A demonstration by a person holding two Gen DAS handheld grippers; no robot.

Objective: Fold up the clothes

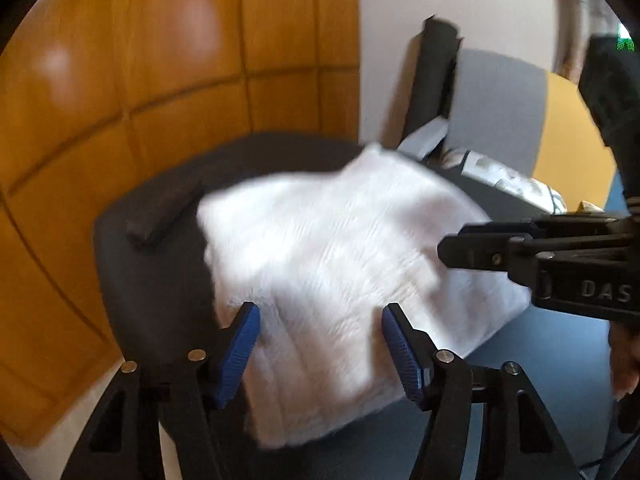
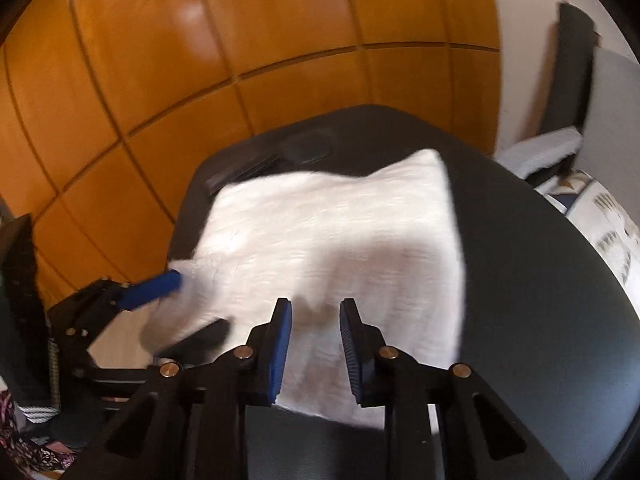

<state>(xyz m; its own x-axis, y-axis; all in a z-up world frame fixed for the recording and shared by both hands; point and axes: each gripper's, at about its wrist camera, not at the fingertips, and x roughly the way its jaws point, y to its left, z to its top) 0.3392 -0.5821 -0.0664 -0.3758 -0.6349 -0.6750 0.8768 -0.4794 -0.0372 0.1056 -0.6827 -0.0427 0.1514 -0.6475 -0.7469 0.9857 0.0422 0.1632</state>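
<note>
Hand-held grippers, two, black frames with blue ribbed pads. Left hand-held gripper (image 1: 320, 350): jaws spread wide, nothing pinched, poised over the near edge of the cloth. Right hand-held gripper (image 2: 316, 350): jaws narrowly apart, a gap showing between the pads, cloth seen behind that gap; whether the pads touch it cannot be told. In the left wrist view the right hand-held gripper reaches in from the right, its tip over the cloth's right side.

Folded white textured cloth (image 1: 340, 256), one, roughly square, lying flat on the worktop, its near edge reaching the worktop's near rim, directly ahead of and below both hand-held grippers. Picture is motion-blurred.

Dark grey rounded worktop (image 2: 520, 280), one. Small dark objects, about two, at its far left edge (image 2: 308, 146), blurred, not identifiable.

Orange-brown wooden panelled wall (image 1: 160, 60), one, far and left. Grey-and-black upholstered chair (image 1: 496, 108), one, far right, holding one patterned cushion (image 1: 508, 178).
</note>
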